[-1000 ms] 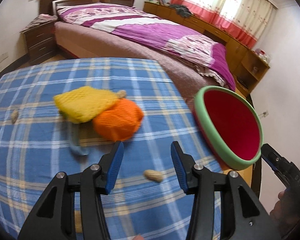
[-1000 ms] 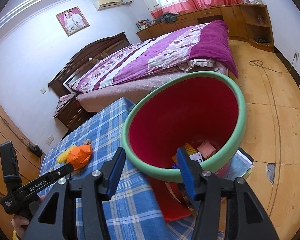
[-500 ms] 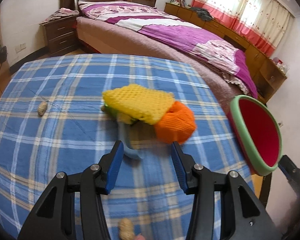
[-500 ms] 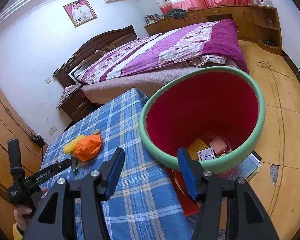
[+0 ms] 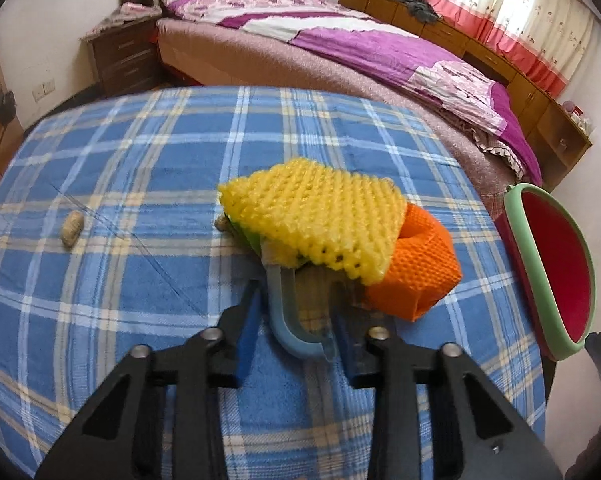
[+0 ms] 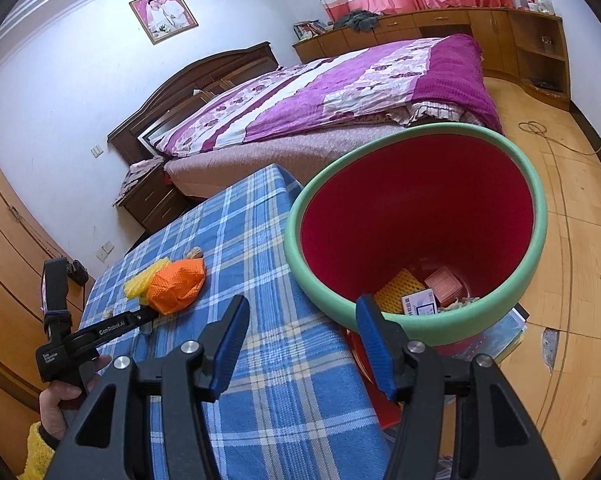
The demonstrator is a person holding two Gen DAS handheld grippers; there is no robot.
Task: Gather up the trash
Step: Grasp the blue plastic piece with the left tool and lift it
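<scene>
Only "GenRobot.AI" on my left gripper [image 6: 146, 316] was readable; the bin's box print blurred. That gripper lay low over the tablecloth [image 5: 148, 168], fingers spread either side of a pale blue curved strip [image 5: 288, 320], perhaps touching it, under the yellow foam net [image 5: 320, 220] and orange foam net [image 5: 416, 268]. My right gripper [image 6: 300, 344] hovered spread, empty, before the bin [image 6: 536, 216].

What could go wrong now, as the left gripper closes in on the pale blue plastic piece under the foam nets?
1. The left gripper straddles the pale blue curved plastic piece; lifting it may drag along the yellow foam net and orange foam net lying on it.
2. The red bin with green rim sits beyond the table edge, so items could fall on the way.
</scene>
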